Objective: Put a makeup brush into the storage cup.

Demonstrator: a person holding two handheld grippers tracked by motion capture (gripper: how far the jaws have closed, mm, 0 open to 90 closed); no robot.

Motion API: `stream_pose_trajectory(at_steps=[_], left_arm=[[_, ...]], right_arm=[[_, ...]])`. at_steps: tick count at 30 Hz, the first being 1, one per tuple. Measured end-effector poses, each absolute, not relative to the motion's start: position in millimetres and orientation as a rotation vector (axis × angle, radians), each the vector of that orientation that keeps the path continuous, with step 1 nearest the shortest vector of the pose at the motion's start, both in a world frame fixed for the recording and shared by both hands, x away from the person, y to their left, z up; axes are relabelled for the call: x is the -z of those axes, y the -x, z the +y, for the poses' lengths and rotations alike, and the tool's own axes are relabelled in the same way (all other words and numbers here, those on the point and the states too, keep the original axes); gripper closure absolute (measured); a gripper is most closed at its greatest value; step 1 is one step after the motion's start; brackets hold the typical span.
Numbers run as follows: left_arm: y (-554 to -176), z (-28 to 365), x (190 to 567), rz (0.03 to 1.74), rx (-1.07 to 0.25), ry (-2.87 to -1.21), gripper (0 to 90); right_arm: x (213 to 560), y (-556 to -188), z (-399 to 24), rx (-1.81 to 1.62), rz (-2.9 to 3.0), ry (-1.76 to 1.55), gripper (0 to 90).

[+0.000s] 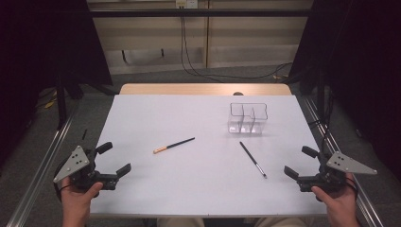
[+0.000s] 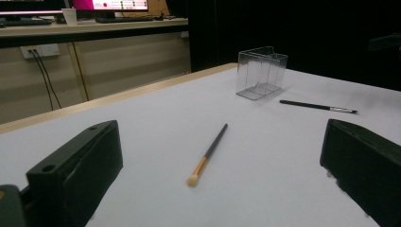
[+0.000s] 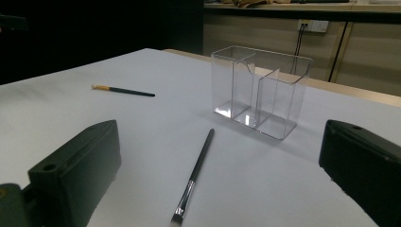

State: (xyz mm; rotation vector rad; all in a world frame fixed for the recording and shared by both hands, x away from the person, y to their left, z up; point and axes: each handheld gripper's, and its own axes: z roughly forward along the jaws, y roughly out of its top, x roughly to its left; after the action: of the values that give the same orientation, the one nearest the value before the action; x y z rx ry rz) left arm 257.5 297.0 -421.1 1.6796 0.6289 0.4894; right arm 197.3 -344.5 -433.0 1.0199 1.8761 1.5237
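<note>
Both tools, left tool and right tool, were wide open and empty; makeup brushes looked light, stiff, thin—grip mid-handle.

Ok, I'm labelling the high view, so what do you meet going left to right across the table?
Left tool → orange-tipped brush → clear divided organizer → flat silver-ferruled brush → right tool.

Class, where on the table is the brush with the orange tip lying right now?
In the high view the orange-tipped brush lies flat left of the table's middle, ahead of the left gripper, apart from the clear holder and the silver-tipped brush.
</note>
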Motion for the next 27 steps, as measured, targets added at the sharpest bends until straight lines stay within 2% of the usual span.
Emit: stream_pose_trajectory(at_steps=[15, 27], left_arm=[[-266, 288, 426, 0.617, -0.462, -1.719, 0.0], [-277, 261, 432, 0.572, -0.422, -1.789, 0.0]], right_arm=[[433, -204, -344, -1.537, 1.873, -1.000, 0.0], [435, -213, -335, -1.525, 1.920, -0.972, 0.0]])
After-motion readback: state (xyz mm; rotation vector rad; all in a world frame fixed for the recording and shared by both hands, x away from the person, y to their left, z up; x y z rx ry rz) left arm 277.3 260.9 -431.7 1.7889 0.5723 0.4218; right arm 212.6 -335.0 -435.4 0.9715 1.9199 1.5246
